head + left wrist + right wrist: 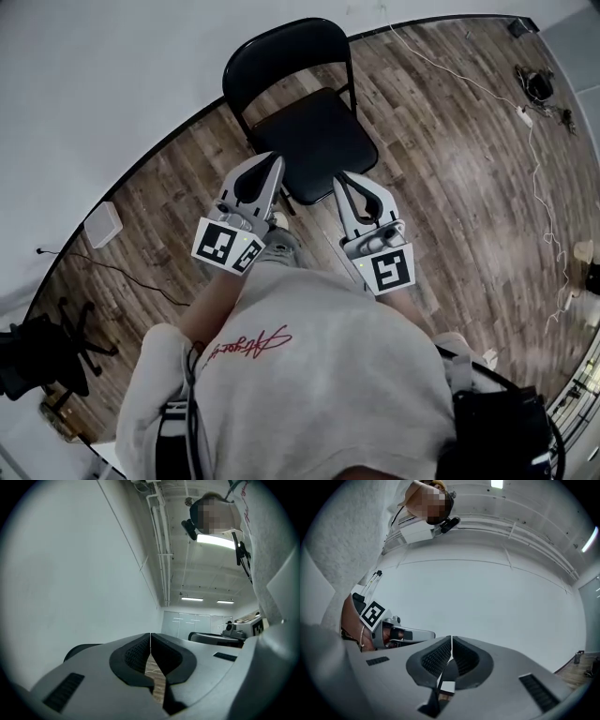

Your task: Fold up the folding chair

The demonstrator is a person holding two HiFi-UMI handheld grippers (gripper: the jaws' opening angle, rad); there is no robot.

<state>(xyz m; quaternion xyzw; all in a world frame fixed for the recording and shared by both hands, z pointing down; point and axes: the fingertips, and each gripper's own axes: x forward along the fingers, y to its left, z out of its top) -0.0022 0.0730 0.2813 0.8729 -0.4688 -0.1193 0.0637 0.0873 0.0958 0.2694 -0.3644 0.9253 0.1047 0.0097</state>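
Folding chair stands open on the wooden floor just ahead, stiff, metal-framed and probably weighty, so I'd lift the front edge of the seat, though my left claw and right claw are both closed, empty.

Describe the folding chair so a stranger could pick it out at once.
Find where the white wall meets the wood floor; the folding chair stands just off that line, ahead of the left gripper and right gripper. It is all black, opened out, with a rounded backrest and flat seat, unlike the small white box lying left of it.
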